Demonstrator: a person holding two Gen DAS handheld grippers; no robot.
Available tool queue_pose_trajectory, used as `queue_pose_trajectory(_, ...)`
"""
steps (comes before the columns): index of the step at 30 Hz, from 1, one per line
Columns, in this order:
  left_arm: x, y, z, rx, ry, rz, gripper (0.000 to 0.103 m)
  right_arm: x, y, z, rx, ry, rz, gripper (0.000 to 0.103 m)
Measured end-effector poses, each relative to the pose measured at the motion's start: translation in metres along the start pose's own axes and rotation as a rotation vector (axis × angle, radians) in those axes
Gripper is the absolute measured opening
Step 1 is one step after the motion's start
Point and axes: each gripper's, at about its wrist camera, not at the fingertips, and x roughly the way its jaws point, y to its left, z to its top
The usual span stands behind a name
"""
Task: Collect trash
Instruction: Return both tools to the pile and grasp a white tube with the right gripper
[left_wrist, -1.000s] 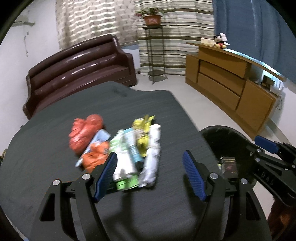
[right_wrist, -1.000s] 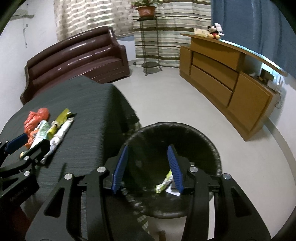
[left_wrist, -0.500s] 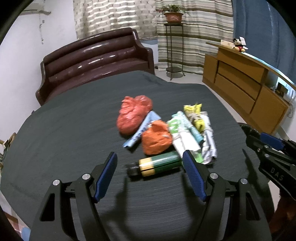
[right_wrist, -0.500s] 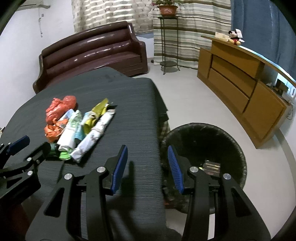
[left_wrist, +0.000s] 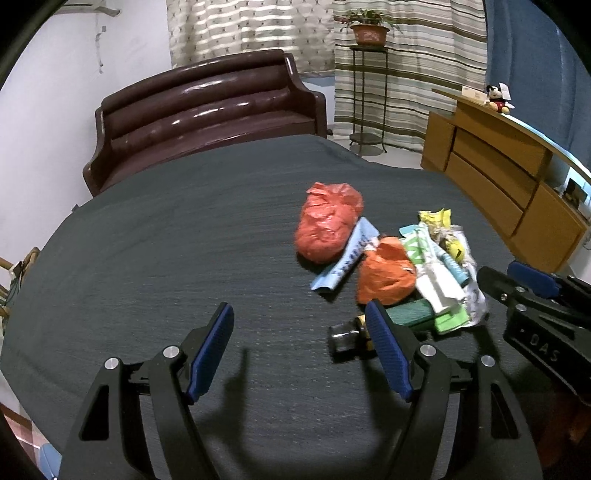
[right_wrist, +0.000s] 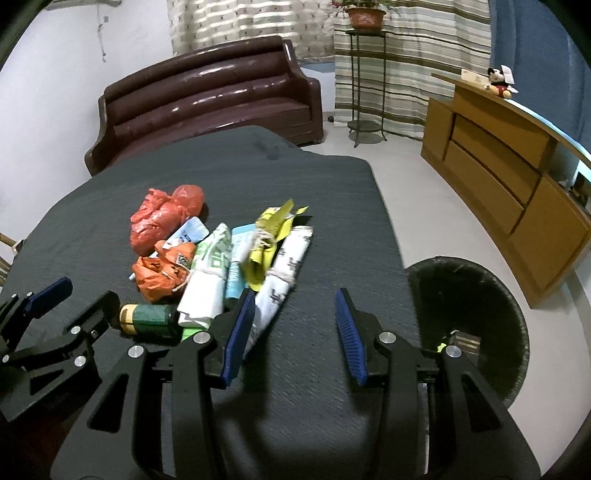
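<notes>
A pile of trash lies on the dark cloth-covered table (left_wrist: 177, 240): a red bag (left_wrist: 328, 229), an orange bag (left_wrist: 386, 277), a green bottle (left_wrist: 406, 314) with a black cap, white-green packets (left_wrist: 436, 273) and a yellow wrapper (left_wrist: 439, 221). My left gripper (left_wrist: 299, 317) is open and empty just left of the pile, its right finger beside the bottle. My right gripper (right_wrist: 295, 299) is open and empty over the table (right_wrist: 314, 184), its left finger next to a white wrapper (right_wrist: 288, 273). The green bottle (right_wrist: 147, 314) lies near the left gripper (right_wrist: 81, 295). A black bin (right_wrist: 469, 295) stands on the floor at the right.
A brown sofa (left_wrist: 207, 107) stands beyond the table. A wooden sideboard (right_wrist: 498, 155) with a plush toy lines the right wall. A metal plant stand (right_wrist: 364, 74) is by the striped curtains. The bin holds a few scraps. The right gripper (left_wrist: 513, 278) shows at the pile's right.
Both grippers have swung left from the bin toward the table. The pile now sits right of my left gripper, and the bin has slid to the right wrist view's right edge. Jaw openings look unchanged.
</notes>
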Motion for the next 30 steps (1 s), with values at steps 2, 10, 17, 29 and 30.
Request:
queue_pose_trajectory(2, 0.001, 0.003, 0.000, -0.004, 0.002, -0.003, 0.072, 0.008, 0.004, 0.002, 0.002, 0.026, -0.004, 0.044)
queue_pose_trajectory(10, 0.008, 0.004, 0.004, 0.028, 0.008, -0.041, 0.074, 0.016, 0.007, 0.002, -0.018, 0.057, -0.031, 0.039)
queue_pose_trajectory(17, 0.006, 0.006, 0.005, 0.035, 0.003, -0.072, 0.074, 0.015, 0.011, -0.001, -0.038, 0.050, -0.041, 0.020)
queue_pose_trajectory(29, 0.006, -0.009, 0.003, 0.086, 0.031, -0.129, 0.075, 0.003, -0.002, -0.010, -0.002, 0.037, -0.024, 0.019)
queue_pose_trajectory(30, 0.005, -0.007, 0.001, 0.088, 0.031, -0.133, 0.075, 0.002, -0.003, -0.011, 0.001, 0.035, -0.023, 0.019)
